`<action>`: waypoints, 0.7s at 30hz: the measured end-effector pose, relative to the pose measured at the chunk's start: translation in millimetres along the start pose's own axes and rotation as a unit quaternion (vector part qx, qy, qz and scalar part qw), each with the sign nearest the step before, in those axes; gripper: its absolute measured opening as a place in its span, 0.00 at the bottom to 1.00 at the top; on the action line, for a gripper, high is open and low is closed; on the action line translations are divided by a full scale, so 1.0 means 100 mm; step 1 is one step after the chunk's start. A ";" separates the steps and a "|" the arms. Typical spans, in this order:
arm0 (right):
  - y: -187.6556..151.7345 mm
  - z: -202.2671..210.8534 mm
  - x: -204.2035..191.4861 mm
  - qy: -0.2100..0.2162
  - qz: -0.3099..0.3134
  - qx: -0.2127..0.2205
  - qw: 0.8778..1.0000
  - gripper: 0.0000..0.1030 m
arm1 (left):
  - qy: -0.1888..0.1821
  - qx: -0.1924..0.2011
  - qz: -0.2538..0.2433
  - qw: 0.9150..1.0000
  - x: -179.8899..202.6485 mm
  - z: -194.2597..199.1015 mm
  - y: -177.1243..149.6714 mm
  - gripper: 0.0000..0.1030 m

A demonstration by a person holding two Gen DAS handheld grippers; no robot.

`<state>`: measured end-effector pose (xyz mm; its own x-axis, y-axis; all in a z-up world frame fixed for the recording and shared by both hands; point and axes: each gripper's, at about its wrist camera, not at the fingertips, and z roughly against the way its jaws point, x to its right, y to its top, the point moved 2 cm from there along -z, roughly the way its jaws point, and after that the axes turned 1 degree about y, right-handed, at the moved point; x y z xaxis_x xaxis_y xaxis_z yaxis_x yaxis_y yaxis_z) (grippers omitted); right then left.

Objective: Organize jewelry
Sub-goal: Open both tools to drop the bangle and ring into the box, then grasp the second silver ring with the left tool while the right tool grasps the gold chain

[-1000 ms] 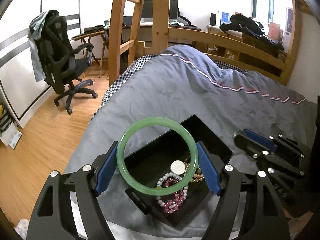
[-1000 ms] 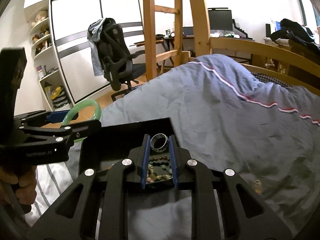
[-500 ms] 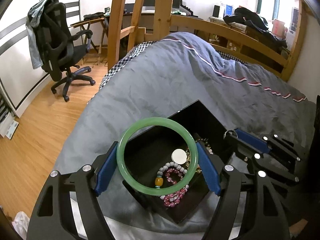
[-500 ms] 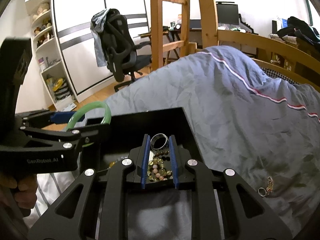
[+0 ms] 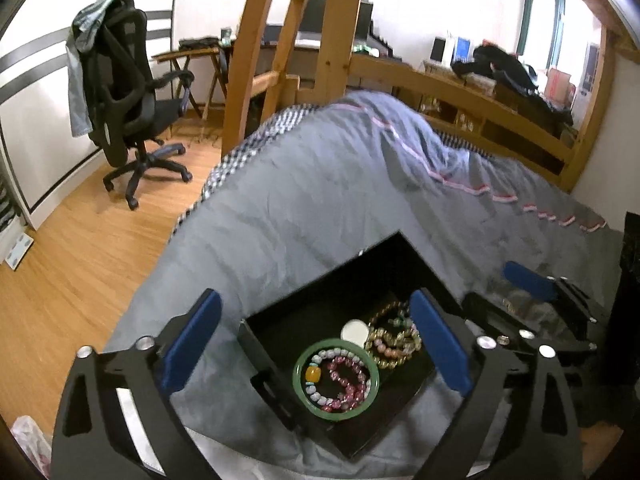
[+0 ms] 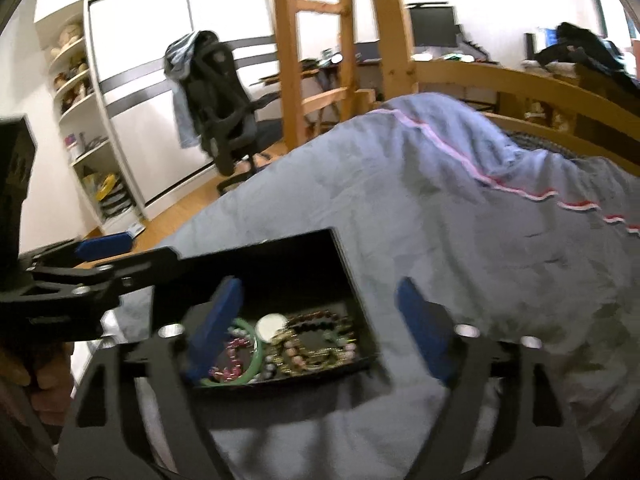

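Note:
A black tray (image 5: 296, 320) lies on the grey duvet and holds several bead bracelets (image 5: 394, 340) and a white disc (image 5: 354, 330). The green bangle (image 5: 299, 376) rests flat in the tray around a pink bead bracelet (image 5: 348, 378). My left gripper (image 5: 316, 342) hovers over the tray with its jaws opening wide and nothing between the pads. My right gripper (image 6: 320, 328) hangs above the tray's (image 6: 280, 264) right side, its jaws opening and empty. The bangle (image 6: 256, 360) shows by its left pad. I cannot find the silver ring.
The tray sits near the bed's front corner, with wooden floor (image 5: 80, 248) beyond the edge. A wooden ladder and bed frame (image 5: 256, 64) stand behind, with a black office chair (image 5: 128, 92) further back. The grey duvet (image 6: 460, 220) stretches away to the right. A hand (image 6: 40, 380) holds the left gripper.
The left jaws have spread and the green bangle has dropped from them into the tray. The right jaws have spread too, and the silver ring is gone from between them.

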<state>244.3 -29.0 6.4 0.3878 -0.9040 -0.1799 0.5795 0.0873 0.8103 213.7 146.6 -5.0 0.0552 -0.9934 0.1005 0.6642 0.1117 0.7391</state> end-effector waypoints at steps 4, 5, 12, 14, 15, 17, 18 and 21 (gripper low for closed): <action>0.05 0.24 0.30 -0.032 -0.013 0.010 0.999 0.96 | -0.014 0.016 0.000 1.000 0.09 0.05 0.01 0.94; 0.05 0.32 0.39 -0.041 -0.017 0.013 0.999 0.96 | -0.019 0.017 -0.001 1.000 0.13 0.05 0.00 0.94; -0.06 0.90 0.97 -0.096 -0.029 0.021 0.995 0.96 | -0.037 0.017 -0.034 0.999 0.62 0.08 -0.04 0.94; -0.13 1.00 1.09 -0.105 -0.030 0.016 0.994 0.96 | -0.045 0.022 -0.043 0.998 0.79 0.11 -0.07 0.94; -0.17 1.04 1.16 -0.110 -0.030 0.013 0.993 0.96 | -0.049 0.023 -0.044 0.998 0.84 0.11 -0.07 0.94; -0.25 1.09 1.25 -0.116 -0.031 0.009 0.993 0.96 | -0.065 0.024 -0.041 0.997 1.00 0.10 -0.10 0.94; -0.29 1.10 1.29 -0.118 -0.032 0.008 0.993 0.96 | -0.071 0.023 -0.039 0.996 1.04 0.09 -0.12 0.94; -0.41 1.14 1.38 -0.117 -0.036 0.010 0.992 0.96 | -0.095 0.008 -0.039 0.995 1.26 -0.04 -0.23 0.94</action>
<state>192.9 -205.3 12.0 0.1670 -0.9804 -0.1049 0.5848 0.0128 0.8111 208.8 19.1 -11.9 -0.1398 -0.9763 0.1653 0.6482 0.0359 0.7606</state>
